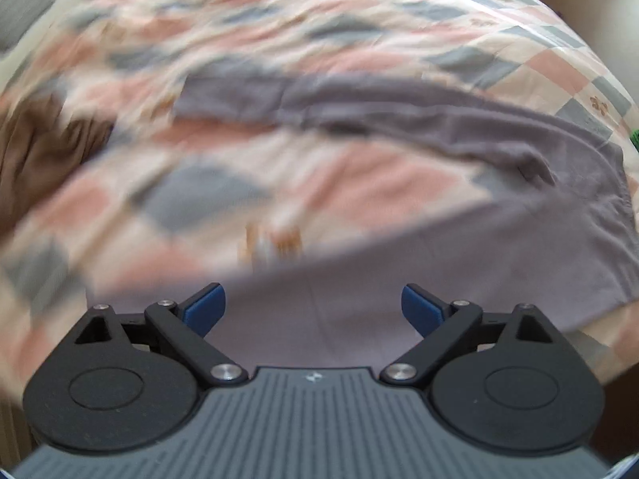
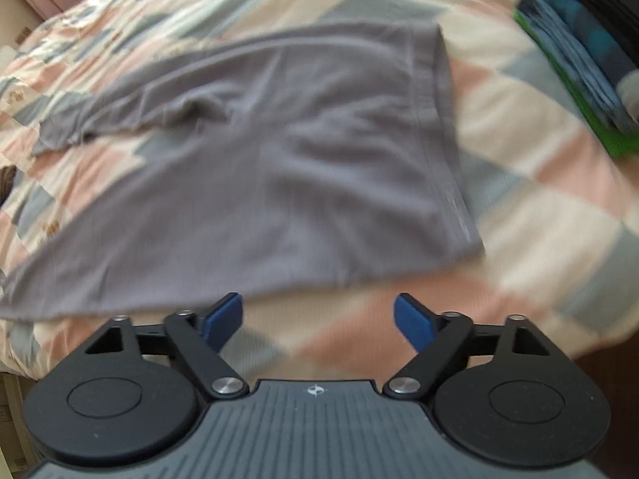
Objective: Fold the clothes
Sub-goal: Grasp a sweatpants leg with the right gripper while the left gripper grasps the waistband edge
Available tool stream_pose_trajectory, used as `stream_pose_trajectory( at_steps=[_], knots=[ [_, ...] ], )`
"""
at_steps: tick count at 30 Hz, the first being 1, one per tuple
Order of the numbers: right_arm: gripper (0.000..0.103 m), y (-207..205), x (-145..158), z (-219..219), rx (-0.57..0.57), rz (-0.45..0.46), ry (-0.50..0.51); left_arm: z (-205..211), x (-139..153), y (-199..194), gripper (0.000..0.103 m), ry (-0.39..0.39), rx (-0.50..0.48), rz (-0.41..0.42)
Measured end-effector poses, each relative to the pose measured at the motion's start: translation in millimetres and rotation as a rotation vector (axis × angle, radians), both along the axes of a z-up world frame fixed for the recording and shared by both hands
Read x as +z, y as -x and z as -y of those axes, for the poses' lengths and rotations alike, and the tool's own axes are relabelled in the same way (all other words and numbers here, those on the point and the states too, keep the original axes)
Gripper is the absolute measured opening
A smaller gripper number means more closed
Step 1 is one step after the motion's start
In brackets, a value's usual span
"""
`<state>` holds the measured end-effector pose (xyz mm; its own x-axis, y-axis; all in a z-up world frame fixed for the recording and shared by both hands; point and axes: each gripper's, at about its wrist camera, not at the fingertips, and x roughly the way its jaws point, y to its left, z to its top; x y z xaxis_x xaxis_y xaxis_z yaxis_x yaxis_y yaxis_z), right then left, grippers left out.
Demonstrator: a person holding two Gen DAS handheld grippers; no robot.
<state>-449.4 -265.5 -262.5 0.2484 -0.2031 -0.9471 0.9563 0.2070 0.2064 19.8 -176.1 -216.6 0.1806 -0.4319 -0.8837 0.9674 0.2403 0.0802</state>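
Hovering left gripper (image 1: 311,307) over grey garment (image 2: 259,159), right gripper (image 2: 317,317) nearby, both jaws apart, empty

A checkered bed cover (image 2: 519,183) carries a grey garment (image 2: 259,167) and folded clothes (image 2: 579,68) alongside.

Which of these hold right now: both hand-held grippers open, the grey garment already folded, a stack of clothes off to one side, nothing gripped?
1. Both the left hand-held gripper and the right hand-held gripper are open. True.
2. The grey garment is folded into a neat square. False: it lies spread out and wrinkled on the checked bedspread.
3. A stack of clothes sits at the right in the right wrist view. True.
4. The right hand-held gripper grips the garment's hem. False: its jaws are empty, just short of the near edge.
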Motion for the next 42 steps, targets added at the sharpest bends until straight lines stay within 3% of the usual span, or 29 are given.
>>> stream_pose_trajectory(
  at_steps=[4, 8, 13, 19, 21, 23, 25, 29, 31, 32, 33, 34, 35, 39, 42],
  knots=[
    [0.064, -28, -8, 63, 0.058, 0.035, 0.049, 84, -13, -43, 0.087, 0.066, -0.173, 0.042],
    [0.064, -62, -14, 137, 0.136, 0.062, 0.109, 176, -35, -81, 0.086, 0.088, -0.358, 0.056],
    [0.064, -103, -32, 223, 0.263, 0.069, 0.134, 275, -70, -120, 0.085, 0.039, -0.538, -0.040],
    [0.064, -137, -61, 283, 0.417, 0.031, 0.118, 342, -117, -150, 0.082, -0.079, -0.696, -0.133],
    [0.064, -145, -69, 293, 0.466, 0.020, 0.120, 352, -134, -159, 0.079, -0.131, -0.730, -0.176],
    [0.065, -150, -76, 303, 0.504, 0.023, 0.121, 359, -151, -163, 0.072, -0.179, -0.759, -0.160],
    [0.065, -152, -83, 314, 0.530, 0.024, 0.105, 364, -166, -165, 0.056, -0.224, -0.788, -0.142],
    [0.065, -152, -101, 329, 0.593, 0.020, 0.023, 364, -179, -166, 0.039, -0.247, -0.834, -0.111],
    [0.065, -151, -105, 329, 0.628, 0.012, 0.006, 361, -179, -162, 0.018, -0.249, -0.842, -0.084],
    [0.062, -151, -107, 328, 0.646, 0.007, 0.002, 357, -179, -158, 0.011, -0.247, -0.848, -0.061],
    [0.045, -151, -108, 327, 0.655, -0.004, 0.004, 352, -178, -153, 0.005, -0.242, -0.855, -0.025],
    [0.012, -151, -108, 326, 0.654, -0.020, 0.014, 344, -177, -147, 0.004, -0.231, -0.854, 0.023],
    [0.002, -151, -105, 323, 0.653, -0.035, 0.043, 335, -176, -140, 0.004, -0.217, -0.849, 0.076],
    [0.001, -145, -79, 294, 0.649, -0.082, 0.218, 293, -168, -119, 0.000, -0.156, -0.793, 0.263],
    [0.001, -136, -45, 251, 0.650, -0.122, 0.401, 250, -140, -110, 0.001, -0.071, -0.663, 0.371]
  ],
)
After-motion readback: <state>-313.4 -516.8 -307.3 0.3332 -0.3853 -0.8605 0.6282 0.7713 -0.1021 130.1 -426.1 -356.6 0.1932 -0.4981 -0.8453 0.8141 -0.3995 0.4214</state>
